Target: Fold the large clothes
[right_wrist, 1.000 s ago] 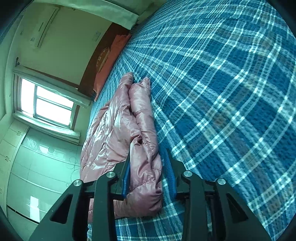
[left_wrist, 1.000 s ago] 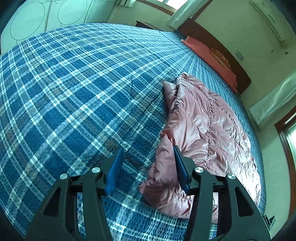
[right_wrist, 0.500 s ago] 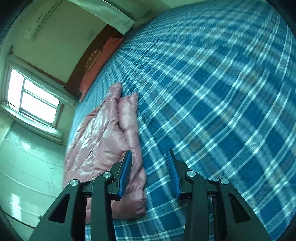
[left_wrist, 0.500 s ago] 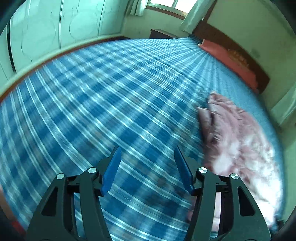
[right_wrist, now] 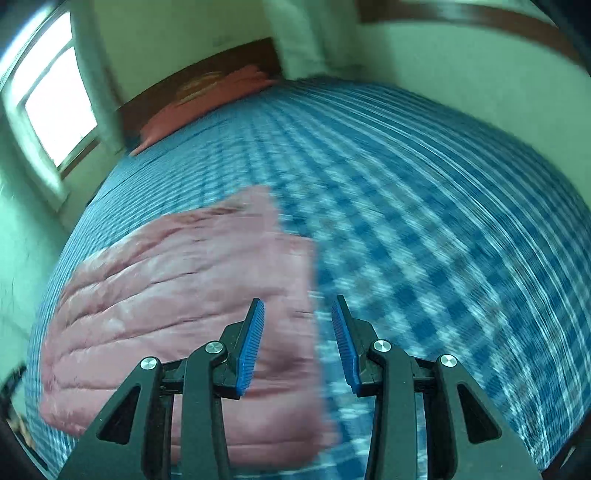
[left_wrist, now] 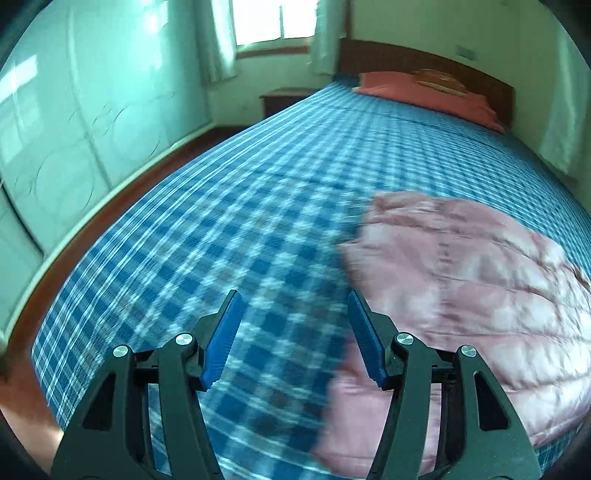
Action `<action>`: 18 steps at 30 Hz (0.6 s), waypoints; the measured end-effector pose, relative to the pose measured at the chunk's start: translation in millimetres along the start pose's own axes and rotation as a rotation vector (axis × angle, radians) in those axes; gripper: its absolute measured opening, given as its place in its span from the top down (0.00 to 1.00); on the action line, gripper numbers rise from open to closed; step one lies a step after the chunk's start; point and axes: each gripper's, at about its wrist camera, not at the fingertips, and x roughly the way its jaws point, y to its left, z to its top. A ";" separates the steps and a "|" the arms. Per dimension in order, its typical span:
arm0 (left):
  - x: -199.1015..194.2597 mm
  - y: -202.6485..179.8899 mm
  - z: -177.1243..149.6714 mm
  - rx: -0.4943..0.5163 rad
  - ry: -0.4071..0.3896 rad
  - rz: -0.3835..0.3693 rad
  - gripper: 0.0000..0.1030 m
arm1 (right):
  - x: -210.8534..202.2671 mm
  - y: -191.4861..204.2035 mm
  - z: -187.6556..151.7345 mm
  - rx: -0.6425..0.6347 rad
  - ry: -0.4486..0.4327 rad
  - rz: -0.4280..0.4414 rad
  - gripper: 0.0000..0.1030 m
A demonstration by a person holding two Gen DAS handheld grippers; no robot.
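Note:
A pink quilted puffer jacket (left_wrist: pixel 461 288) lies folded into a flat block on the blue plaid bedspread (left_wrist: pixel 258 206). In the left wrist view it is at the right; my left gripper (left_wrist: pixel 293 332) is open and empty, raised above the bed just left of the jacket's edge. In the right wrist view the jacket (right_wrist: pixel 177 295) is at the left; my right gripper (right_wrist: pixel 297 343) is open and empty above the jacket's right edge. Both views are motion-blurred.
Red pillows (left_wrist: pixel 424 90) lie against the dark wooden headboard (left_wrist: pixel 424 62) at the far end. A nightstand (left_wrist: pixel 284 99) stands below a bright window (left_wrist: pixel 269 22). A pale wardrobe wall (left_wrist: pixel 55 129) runs along the bed's left side, with wooden floor (left_wrist: pixel 110 192) between.
Both grippers have let go of the jacket, opened and pulled up and back. The views swung from looking down on the bed to looking along it toward the headboard.

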 end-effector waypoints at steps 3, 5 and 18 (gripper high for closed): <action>-7.7 -41.8 -2.3 0.066 -0.015 -0.037 0.43 | 6.8 47.1 -4.1 -0.099 0.015 0.043 0.62; -7.8 -67.1 -4.2 0.113 -0.022 -0.025 0.43 | 17.6 81.3 -8.2 -0.154 0.028 0.058 0.62; 46.5 -167.2 -34.7 0.246 0.082 0.004 0.44 | 93.4 189.6 -44.8 -0.348 0.156 0.045 0.62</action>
